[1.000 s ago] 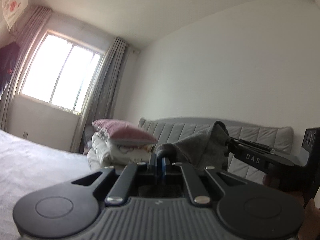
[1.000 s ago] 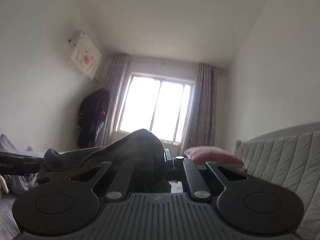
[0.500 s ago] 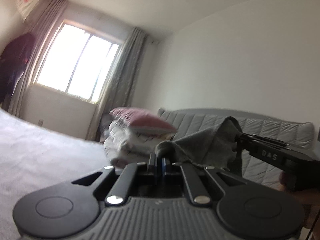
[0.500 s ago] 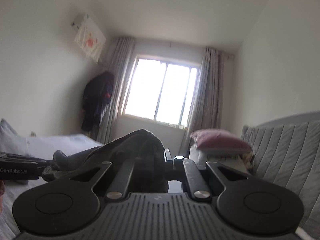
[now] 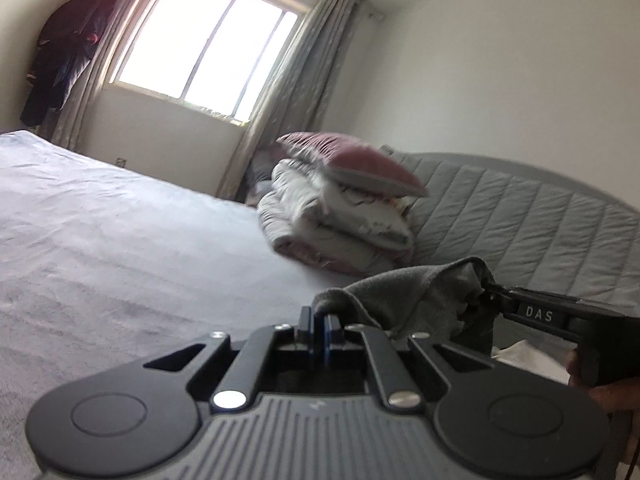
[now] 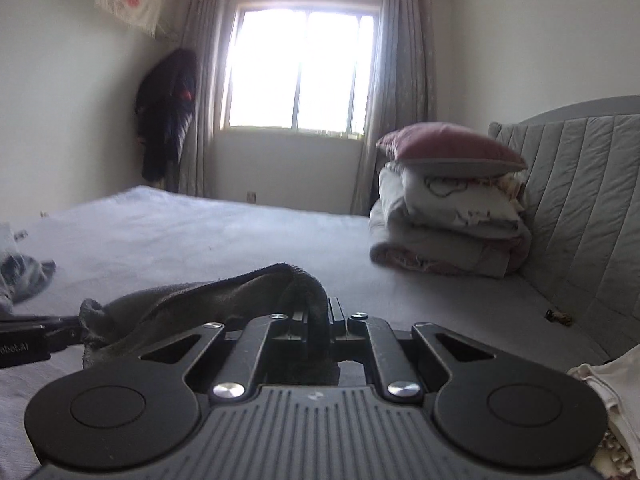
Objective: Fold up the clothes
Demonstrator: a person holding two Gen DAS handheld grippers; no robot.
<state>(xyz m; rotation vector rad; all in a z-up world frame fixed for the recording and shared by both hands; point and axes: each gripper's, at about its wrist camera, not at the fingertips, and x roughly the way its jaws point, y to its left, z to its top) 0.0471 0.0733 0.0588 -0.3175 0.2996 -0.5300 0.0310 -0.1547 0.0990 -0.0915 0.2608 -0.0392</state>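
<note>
A grey garment [image 5: 416,296] is held stretched between the two grippers, just above the bed [image 5: 120,232]. The left gripper [image 5: 318,322] is clamped nearly shut on one edge of the cloth, which bunches up over its fingertips; seen from the left wrist, the cloth runs off toward 3 o'clock, where it is pinched by the right gripper [image 5: 486,294]. In the right wrist view the right gripper [image 6: 320,316] is likewise closed tight on a thick fold, and the cloth trails toward 9 o'clock, to the tip of the left gripper [image 6: 72,326].

Two points on one edge appear to be gripped so that the cloth hangs as a sheet rather than a lump — a hold suited to laying it flat. The span between the grippers sags a little, so the edge is not fully taut. How much of the garment hangs below cannot be told, as it is hidden behind the gripper bodies.

The sheet ahead is bare, which fits its use as the folding surface. The stacked quilt and pink pillow [image 6: 444,204] are kept at about 2 o'clock, against the padded headboard [image 6: 584,200], well apart from the garment. Other clothes lie at the margins (a bluish heap [image 6: 24,280] at 9 o'clock, pale cloth [image 6: 612,384] at 4 o'clock) — probably waiting their turn.
</note>
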